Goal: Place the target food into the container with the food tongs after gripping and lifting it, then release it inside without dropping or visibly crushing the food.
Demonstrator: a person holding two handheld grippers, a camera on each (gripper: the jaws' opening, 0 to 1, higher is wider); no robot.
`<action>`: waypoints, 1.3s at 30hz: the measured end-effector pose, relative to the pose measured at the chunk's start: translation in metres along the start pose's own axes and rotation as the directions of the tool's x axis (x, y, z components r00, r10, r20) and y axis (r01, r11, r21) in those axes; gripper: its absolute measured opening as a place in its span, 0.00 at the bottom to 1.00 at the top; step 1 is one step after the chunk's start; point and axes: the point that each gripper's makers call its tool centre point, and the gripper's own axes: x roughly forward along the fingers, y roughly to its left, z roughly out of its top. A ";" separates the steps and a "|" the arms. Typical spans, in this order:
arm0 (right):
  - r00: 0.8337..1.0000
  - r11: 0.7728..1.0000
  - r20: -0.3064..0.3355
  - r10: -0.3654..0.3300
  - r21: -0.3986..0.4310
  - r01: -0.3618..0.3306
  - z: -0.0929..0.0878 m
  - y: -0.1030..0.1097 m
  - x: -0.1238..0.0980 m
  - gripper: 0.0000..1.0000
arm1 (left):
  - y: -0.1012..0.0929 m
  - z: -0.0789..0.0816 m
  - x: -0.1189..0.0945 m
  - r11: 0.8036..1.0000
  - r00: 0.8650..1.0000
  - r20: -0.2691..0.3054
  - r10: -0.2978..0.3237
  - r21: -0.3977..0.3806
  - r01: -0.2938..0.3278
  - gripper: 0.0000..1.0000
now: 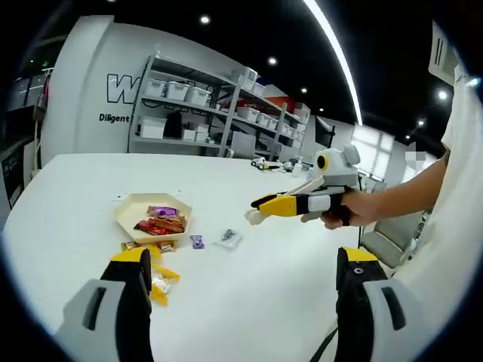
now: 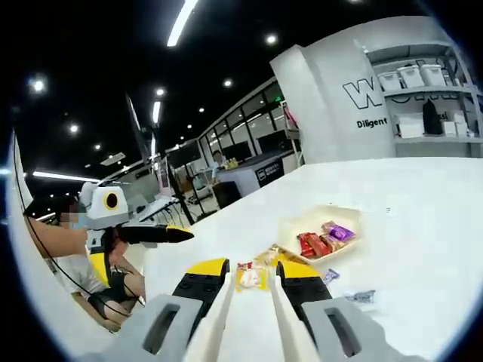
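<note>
A cream tray (image 1: 128,205) sits on the white table with red and purple snack packets (image 1: 161,222) inside. Yellow packets (image 1: 162,275) lie beside the tray, just past my left jaw. My left gripper (image 1: 243,256) is open wide and holds nothing. The right gripper (image 1: 255,211), held by a hand, hovers right of the tray above the table. In the right gripper view, my right gripper (image 2: 251,265) stands narrowly open, nothing in it, pointing at a yellow packet (image 2: 249,277). The tray (image 2: 302,222) lies beyond, and the left gripper (image 2: 185,235) hovers at the left.
A small purple packet (image 1: 198,241) and a clear wrapper (image 1: 229,239) lie on the table (image 1: 249,317) right of the tray. Shelving with white bins (image 1: 196,105) stands behind the table. A person's arm (image 1: 407,192) reaches in from the right.
</note>
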 end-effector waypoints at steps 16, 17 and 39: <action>0.984 0.990 -0.149 -0.099 -0.112 0.083 -0.023 -0.057 0.059 0.21 | 0.008 -0.016 -0.013 0.997 0.997 -0.014 0.071 -0.033 -0.072 0.99; 0.982 0.988 -0.157 -0.106 -0.131 0.086 -0.024 -0.061 0.062 0.21 | 0.008 -0.016 -0.014 0.997 0.997 -0.015 0.073 -0.036 -0.073 0.99; 0.944 0.963 -0.295 -0.149 -0.262 0.070 -0.052 -0.109 0.100 0.21 | 0.034 -0.013 -0.017 0.990 0.990 -0.031 0.135 -0.040 -0.136 0.99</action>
